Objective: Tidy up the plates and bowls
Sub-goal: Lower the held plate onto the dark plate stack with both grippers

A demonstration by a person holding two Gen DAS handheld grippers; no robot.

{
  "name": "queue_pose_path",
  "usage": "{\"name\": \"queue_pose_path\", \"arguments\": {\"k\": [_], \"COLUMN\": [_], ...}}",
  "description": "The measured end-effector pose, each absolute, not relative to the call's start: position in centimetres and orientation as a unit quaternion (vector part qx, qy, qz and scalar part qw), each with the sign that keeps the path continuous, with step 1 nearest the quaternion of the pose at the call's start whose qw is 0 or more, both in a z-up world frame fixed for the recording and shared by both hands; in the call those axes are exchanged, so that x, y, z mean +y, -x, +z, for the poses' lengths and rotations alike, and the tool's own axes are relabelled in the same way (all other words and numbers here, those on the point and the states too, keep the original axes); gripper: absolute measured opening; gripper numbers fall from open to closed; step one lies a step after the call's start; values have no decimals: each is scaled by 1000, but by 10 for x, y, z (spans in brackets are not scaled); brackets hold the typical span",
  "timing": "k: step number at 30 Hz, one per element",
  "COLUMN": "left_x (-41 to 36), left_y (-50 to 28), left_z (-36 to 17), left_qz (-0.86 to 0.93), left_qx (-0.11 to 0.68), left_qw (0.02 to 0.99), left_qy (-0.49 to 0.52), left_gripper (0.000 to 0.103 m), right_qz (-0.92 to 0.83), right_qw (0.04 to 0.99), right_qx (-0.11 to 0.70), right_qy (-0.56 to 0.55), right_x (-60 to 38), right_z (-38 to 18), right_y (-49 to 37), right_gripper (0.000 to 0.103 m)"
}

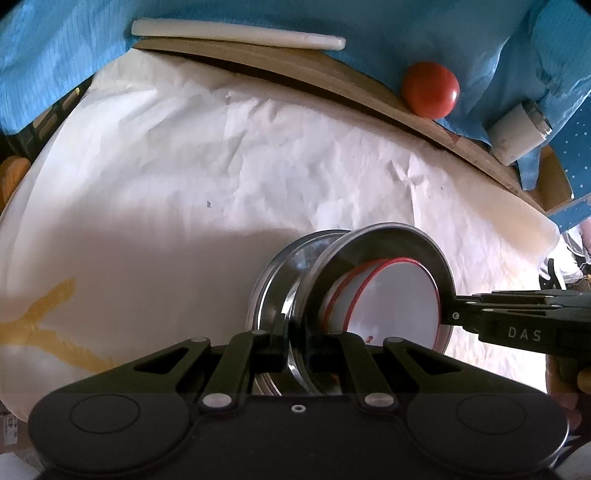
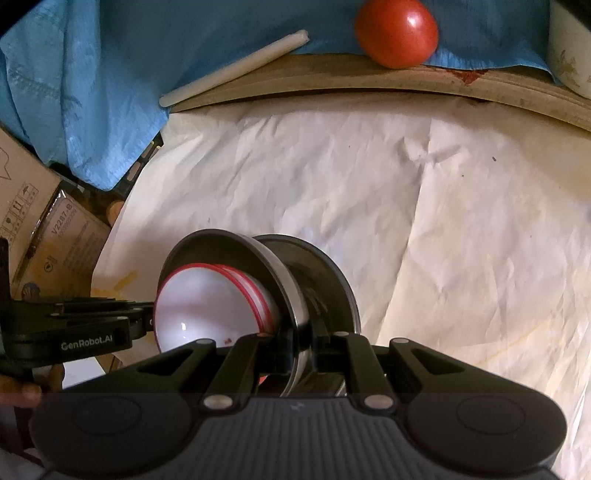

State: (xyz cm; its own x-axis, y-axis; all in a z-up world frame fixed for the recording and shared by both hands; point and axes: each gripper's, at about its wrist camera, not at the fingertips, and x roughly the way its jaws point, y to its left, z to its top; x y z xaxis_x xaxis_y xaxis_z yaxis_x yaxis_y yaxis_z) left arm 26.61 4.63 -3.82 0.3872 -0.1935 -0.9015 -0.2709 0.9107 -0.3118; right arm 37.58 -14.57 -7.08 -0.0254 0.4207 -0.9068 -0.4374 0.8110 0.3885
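White crumpled paper covers the tabletop, blue cloth behind it. The left gripper fingers clamp the steel plate rim; it holds white red-rimmed bowls. The right gripper pinches its opposite rim. A tomato sits beyond.

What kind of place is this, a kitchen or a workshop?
Probably a makeshift home work table rather than a proper kitchen. It is covered with crumpled white paper and backed by a blue cloth. A tomato sits at the wooden edge, steel plates are being handled, and cardboard boxes stand beside it.
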Motion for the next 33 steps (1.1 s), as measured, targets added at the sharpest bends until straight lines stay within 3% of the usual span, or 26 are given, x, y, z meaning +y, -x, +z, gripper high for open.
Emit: {"name": "queue_pose_path", "arguments": {"k": [33], "left_x": [44], "left_y": [-273], "left_z": [-52], "left_qz": [18], "left_qx": [583], "left_qw": [787], "left_qy": [202], "left_gripper": [6], "right_qz": [298], "right_qw": [681], "right_qx": [669], "right_qy": [15], "right_x": [-141], "right_z": [-84], "right_y": [-379], "right_gripper": [12]}}
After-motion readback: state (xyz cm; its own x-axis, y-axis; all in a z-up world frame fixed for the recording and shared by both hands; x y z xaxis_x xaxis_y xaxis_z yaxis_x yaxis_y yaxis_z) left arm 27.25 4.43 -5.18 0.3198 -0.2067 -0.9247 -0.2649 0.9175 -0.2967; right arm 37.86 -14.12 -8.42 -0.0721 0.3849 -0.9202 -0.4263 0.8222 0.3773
